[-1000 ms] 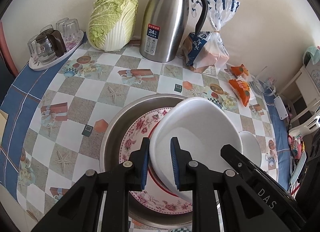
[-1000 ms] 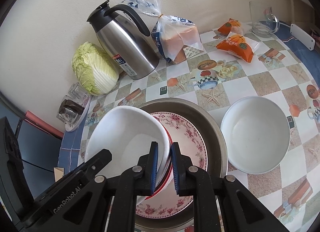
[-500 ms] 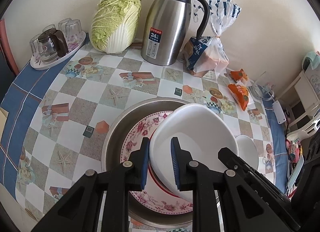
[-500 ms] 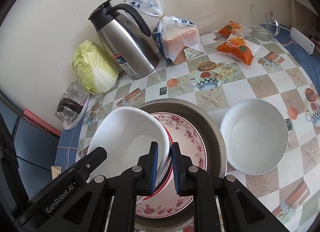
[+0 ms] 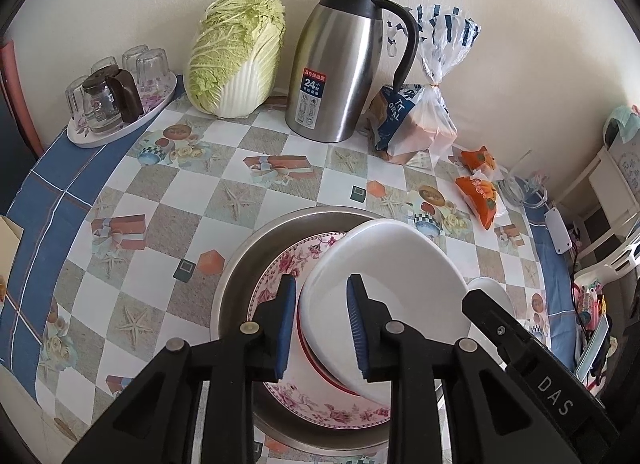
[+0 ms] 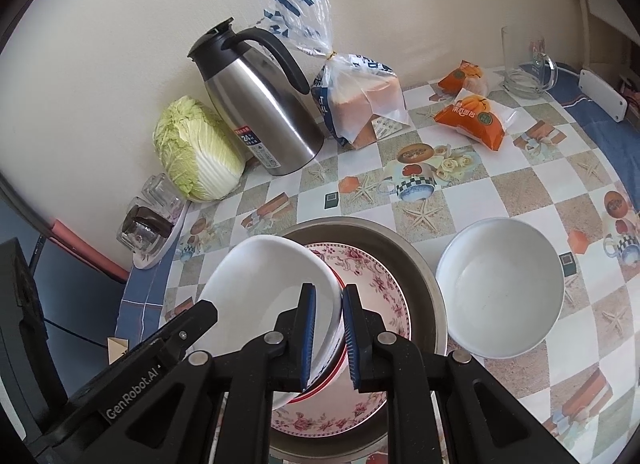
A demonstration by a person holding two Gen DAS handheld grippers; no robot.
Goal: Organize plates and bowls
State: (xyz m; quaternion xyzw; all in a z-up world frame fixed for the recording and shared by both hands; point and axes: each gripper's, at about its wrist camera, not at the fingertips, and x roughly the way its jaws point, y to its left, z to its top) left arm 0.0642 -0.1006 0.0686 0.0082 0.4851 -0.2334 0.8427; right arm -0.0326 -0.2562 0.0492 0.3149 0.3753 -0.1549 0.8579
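Observation:
A steel basin (image 5: pixel 236 272) on the checked tablecloth holds a floral plate (image 5: pixel 276 284). Tilted above the plate is a white bowl (image 5: pixel 392 284), nested in a red-rimmed bowl (image 5: pixel 316 368). My left gripper (image 5: pixel 320 324) straddles the white bowl's left rim; its jaws are opening and the pads stand off the rim. My right gripper (image 6: pixel 329 328) is shut on the white bowl's (image 6: pixel 264 288) right rim, together with the red-rimmed bowl (image 6: pixel 332 380) under it. A second white bowl (image 6: pixel 500 288) sits upright on the cloth right of the basin (image 6: pixel 424 272).
Along the back wall stand a tray of glasses (image 5: pixel 116 103), a cabbage (image 5: pixel 236 55), a steel jug (image 5: pixel 344 63) and a bag of bread (image 5: pixel 420 119). Orange snack packs (image 6: pixel 476 119) and a glass mug (image 6: pixel 524 59) lie at the far right. The table's blue-bordered edge runs on the left.
The left gripper's jaws have spread wider around the bowl's rim. The right gripper keeps its grip, and the bowls have barely moved.

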